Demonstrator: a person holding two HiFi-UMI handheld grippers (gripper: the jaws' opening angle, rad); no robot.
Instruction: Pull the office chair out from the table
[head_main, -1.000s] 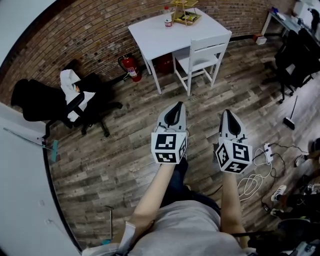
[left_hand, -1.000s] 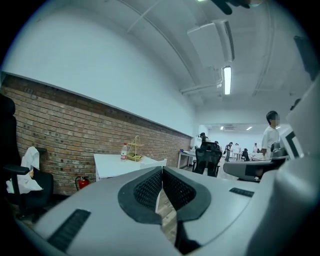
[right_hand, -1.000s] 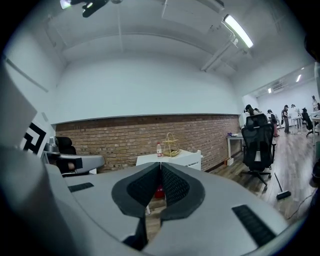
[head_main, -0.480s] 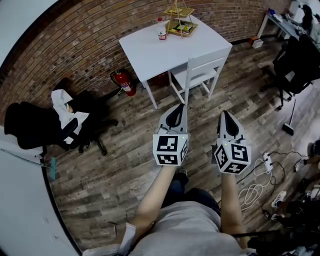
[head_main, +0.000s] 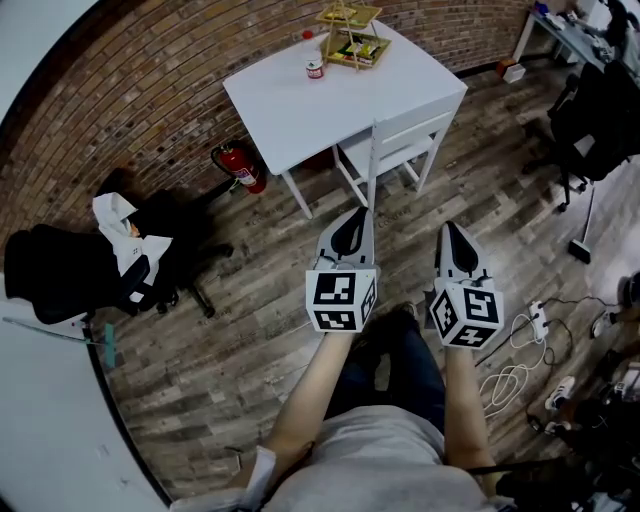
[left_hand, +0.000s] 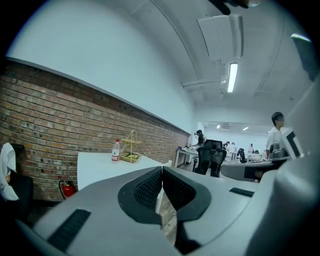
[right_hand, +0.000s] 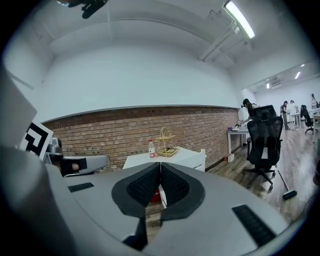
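A white table (head_main: 330, 100) stands against the brick wall, with a white wooden chair (head_main: 400, 140) tucked under its near side. My left gripper (head_main: 356, 211) and right gripper (head_main: 452, 226) are held side by side above the wood floor, both pointing at the table and short of the chair. Both are shut with nothing between the jaws. In the left gripper view the left gripper (left_hand: 162, 170) points past the table (left_hand: 95, 167). The right gripper (right_hand: 160, 165) faces the table (right_hand: 175, 156). A black office chair (head_main: 600, 110) stands at the right, away from the table.
A bottle (head_main: 314, 67) and a wire rack (head_main: 350, 35) sit on the table. A fire extinguisher (head_main: 238, 168) leans by the wall. Black chairs with a white garment (head_main: 125, 235) stand at the left. Cables and a power strip (head_main: 525, 325) lie at the right, near a broom (head_main: 583, 235).
Both grippers and the person have moved forward together. The table and white chair have drawn closer and shifted down in the head view. The jaws have stayed shut.
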